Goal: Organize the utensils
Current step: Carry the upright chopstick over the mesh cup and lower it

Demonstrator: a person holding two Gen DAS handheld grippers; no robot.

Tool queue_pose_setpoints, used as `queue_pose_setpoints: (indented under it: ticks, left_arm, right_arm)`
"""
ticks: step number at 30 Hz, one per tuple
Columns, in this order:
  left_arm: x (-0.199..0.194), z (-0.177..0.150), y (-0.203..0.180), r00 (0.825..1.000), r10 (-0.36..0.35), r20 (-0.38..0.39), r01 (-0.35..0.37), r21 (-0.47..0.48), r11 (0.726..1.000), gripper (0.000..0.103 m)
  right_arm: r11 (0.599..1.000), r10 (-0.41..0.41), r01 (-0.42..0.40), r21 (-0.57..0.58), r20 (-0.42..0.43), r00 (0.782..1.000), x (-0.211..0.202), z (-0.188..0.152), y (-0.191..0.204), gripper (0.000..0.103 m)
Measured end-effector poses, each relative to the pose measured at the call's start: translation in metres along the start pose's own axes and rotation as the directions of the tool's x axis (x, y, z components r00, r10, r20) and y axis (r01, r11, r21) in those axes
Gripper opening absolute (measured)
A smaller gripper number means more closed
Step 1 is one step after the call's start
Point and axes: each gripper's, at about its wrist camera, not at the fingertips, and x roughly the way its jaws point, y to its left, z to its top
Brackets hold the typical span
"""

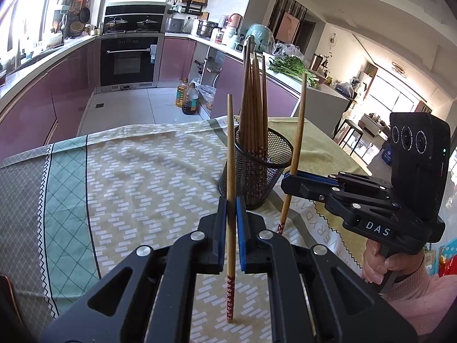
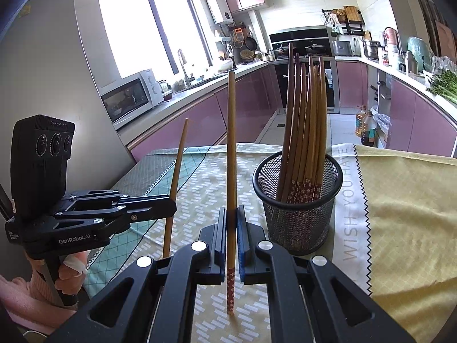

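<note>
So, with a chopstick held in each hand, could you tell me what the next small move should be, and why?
Probably carry the right tongs over the mesh cup and lower their chopstick in. Both tongs are shut on upright chopsticks with the patterned ends down, matching the bundle already in the cup, and the right one looks nearer. The left tongs can follow with theirs.

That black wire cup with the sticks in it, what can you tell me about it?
The round black metal-mesh holder stands upright on the patterned tablecloth, near where a yellow cloth overlaps it. It has a solid rim and see-through mesh walls. A bundle of brown wooden chopsticks leans inside, their red flowered ends down. Neither gripper touches it.
</note>
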Motion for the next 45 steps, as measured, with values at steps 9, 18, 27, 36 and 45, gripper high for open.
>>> queue_pose_setpoints:
  ticks: [9,18,27,36,45]
  left_arm:
    - [-0.004,0.003,-0.004,1.0,-0.003,0.007,0.003,0.007,1.0,0.007]
    - [-0.007,0.008,-0.01,1.0,-0.005,0.017,0.005,0.022,1.0,0.007]
    - [-0.01,0.017,-0.016,1.0,-0.008,0.026,0.007,0.039,0.999,0.007]
    - [-0.012,0.027,-0.02,0.999,-0.016,0.033,0.014,0.054,0.998,0.007]
    - [-0.015,0.034,-0.023,0.999,-0.022,0.041,0.019,0.064,0.998,0.007]
  right_arm:
    - [1.0,-0.002,0.002,-0.001,0.016,1.0,-0.004,0.001,0.001,0.006]
    - [1.0,-0.007,0.007,-0.002,0.035,0.999,-0.01,0.004,-0.001,0.006]
    - [1.0,-0.016,0.016,0.0,0.05,0.999,-0.015,0.007,-0.004,0.006]
    - [1.0,-0.02,0.02,-0.003,0.064,0.998,-0.02,0.014,-0.006,0.006]
    - [1.0,-0.018,0.018,-0.009,0.073,0.997,-0.021,0.021,-0.007,0.006]
